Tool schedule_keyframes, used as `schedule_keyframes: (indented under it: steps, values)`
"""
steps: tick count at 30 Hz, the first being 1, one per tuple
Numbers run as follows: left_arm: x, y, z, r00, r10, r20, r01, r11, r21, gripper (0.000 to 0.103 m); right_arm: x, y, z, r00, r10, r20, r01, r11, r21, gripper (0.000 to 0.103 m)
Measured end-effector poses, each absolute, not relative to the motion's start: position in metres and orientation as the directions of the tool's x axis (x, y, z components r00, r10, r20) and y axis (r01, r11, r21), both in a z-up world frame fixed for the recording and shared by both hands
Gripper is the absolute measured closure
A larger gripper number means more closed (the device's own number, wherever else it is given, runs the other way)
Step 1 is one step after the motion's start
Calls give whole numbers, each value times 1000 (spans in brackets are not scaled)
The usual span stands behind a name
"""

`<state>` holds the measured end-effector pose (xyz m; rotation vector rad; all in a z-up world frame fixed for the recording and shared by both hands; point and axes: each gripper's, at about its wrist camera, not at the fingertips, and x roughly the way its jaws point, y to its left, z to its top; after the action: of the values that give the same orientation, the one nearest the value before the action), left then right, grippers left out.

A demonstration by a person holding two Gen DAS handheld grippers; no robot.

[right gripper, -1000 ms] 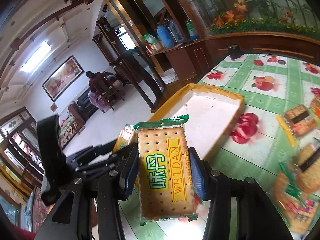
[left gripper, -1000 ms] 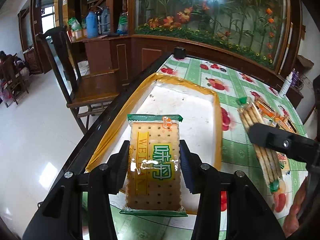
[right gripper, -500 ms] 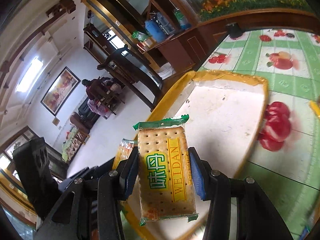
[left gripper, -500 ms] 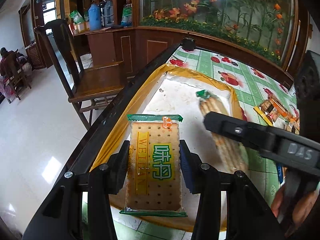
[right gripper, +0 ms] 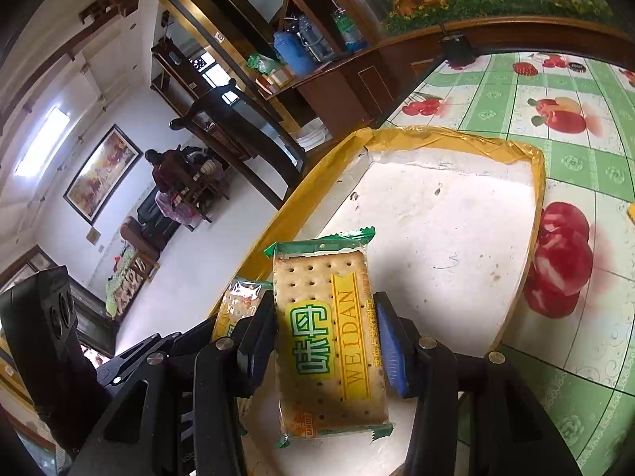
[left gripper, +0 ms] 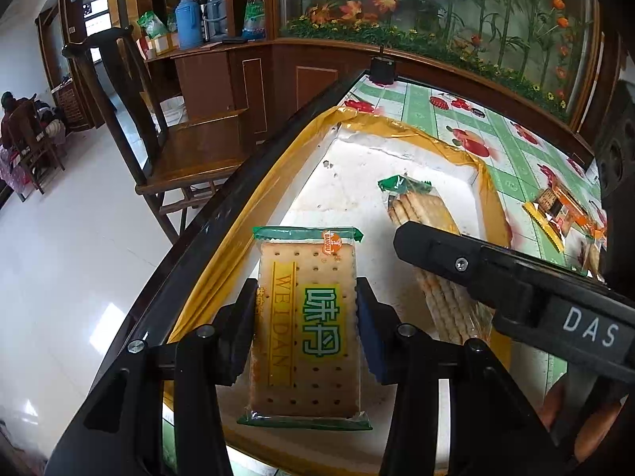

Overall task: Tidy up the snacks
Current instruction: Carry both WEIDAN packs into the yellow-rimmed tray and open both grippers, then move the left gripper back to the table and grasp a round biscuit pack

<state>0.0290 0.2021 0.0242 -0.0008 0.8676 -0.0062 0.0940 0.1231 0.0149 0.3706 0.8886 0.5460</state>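
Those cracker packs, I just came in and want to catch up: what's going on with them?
A person holds a gripper in each hand, sorting snacks into the yellow-rimmed tray. The left gripper has its jaws shut on a cracker pack, and the right gripper is shut on a second cracker pack. Both packs are above the tray, neither released. More wrapped snacks lie on the green fruit-print tablecloth beyond it.

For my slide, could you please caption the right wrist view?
Right gripper holds a cracker pack over the yellow-rimmed tray.
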Motion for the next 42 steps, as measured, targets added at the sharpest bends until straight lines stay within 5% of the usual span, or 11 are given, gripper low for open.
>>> schedule_keyframes:
  steps: [10,11,13,17,33,42]
  values:
    - [36,204,12,595,-15,-803,4,1000,-17,56,91,140,14,522,502,-689,-321,865,387,53]
    - [37,203,9,583,-16,-812,5,1000,-16,52,90,141,14,524,492,-695,-323,870,372,52]
    - [34,202,9,586,32,-810,-22,999,24,15,92,140,13,529,472,-705,-317,881,352,47]
    - [25,204,17,613,38,-789,-41,999,17,15,87,129,20,556,471,-684,-309,882,356,35]
    - [-1,172,56,696,3,-718,9,1000,13,15,42,14,68,689,420,-591,-212,896,390,33]
    - [2,105,58,645,-157,-748,168,984,-61,15,-7,-69,67,730,289,-619,-108,944,312,25]
